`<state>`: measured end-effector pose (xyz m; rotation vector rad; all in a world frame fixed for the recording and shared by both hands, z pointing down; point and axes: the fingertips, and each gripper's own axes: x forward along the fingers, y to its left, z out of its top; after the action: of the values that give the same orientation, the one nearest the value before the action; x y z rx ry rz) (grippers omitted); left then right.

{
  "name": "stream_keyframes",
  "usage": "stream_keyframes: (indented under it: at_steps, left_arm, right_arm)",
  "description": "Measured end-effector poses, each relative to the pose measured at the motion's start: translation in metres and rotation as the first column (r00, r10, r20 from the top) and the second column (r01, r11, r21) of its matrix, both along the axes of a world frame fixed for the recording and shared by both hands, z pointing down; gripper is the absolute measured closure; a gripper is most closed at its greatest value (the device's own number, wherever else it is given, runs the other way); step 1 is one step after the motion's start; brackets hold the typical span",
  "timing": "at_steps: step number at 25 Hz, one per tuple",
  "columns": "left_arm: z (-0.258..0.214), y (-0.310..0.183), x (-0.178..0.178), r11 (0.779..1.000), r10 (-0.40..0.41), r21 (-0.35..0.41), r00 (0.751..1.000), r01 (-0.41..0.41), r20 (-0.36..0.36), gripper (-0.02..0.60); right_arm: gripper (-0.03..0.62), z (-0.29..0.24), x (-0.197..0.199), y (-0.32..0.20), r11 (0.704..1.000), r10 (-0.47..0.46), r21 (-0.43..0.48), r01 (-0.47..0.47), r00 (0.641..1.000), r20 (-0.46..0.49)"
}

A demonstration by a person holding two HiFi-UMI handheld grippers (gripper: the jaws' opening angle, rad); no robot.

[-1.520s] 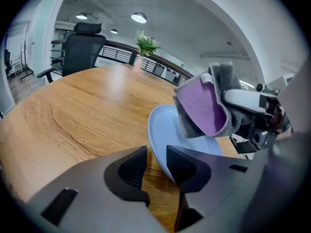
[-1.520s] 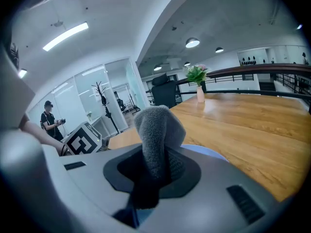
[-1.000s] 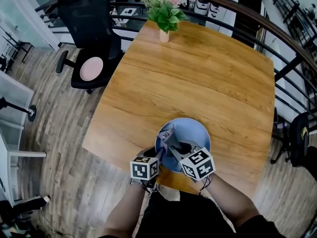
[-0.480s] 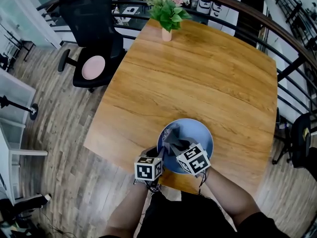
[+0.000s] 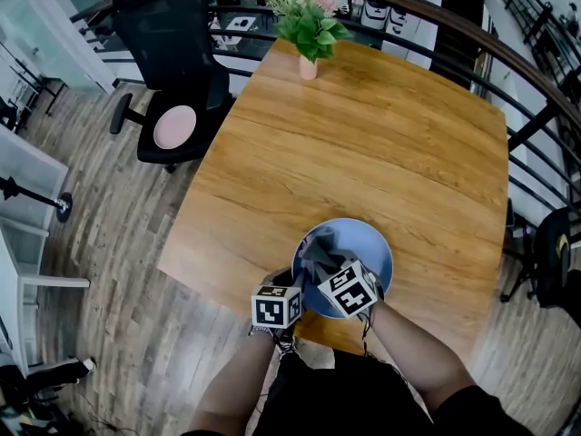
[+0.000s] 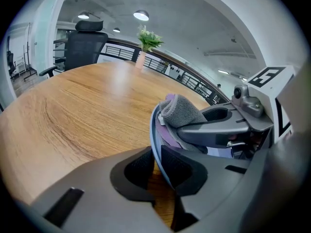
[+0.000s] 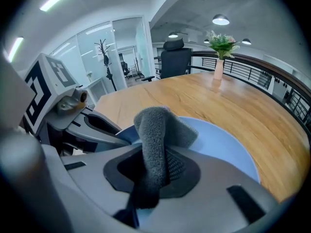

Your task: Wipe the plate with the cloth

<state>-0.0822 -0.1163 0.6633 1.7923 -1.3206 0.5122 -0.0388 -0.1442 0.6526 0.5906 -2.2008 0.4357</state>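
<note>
The grey fleecy cloth (image 7: pixel 155 130) is bunched into a thick strip. Its long axis runs up and out from the clenched jaws of the right gripper (image 7: pixel 155 171), and its folded end bends over the middle of the pale blue round plate (image 5: pixel 372 243). A purple underside shows at one edge. The plate sits near the front edge of the wooden worktop (image 5: pixel 363 143). The left gripper (image 6: pixel 155 166) has just been closing its jaws, which now clamp the plate's near rim.

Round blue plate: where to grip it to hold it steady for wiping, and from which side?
The near-left rim of the round blue plate, from the wooden table's near edge, jaws straddling it: the lip is thin and raised, and the grey cloth sits on its face.
</note>
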Motion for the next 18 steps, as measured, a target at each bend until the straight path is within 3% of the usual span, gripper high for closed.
stream_keyframes:
  at_steps: [10, 18]
  left_arm:
    - [-0.002, 0.001, 0.0, 1.0, 0.001, 0.0, 1.0, -0.001, 0.002, 0.511]
    - [-0.002, 0.003, 0.001, 1.0, -0.009, -0.004, 1.0, 0.008, -0.003, 0.512]
  right_arm:
    - [0.522, 0.005, 0.028, -0.02, 0.996, 0.086, 0.013, -0.086, 0.996, -0.009]
    - [0.522, 0.01, 0.075, -0.035, 0.984, 0.177, 0.025, -0.175, 0.978, -0.114]
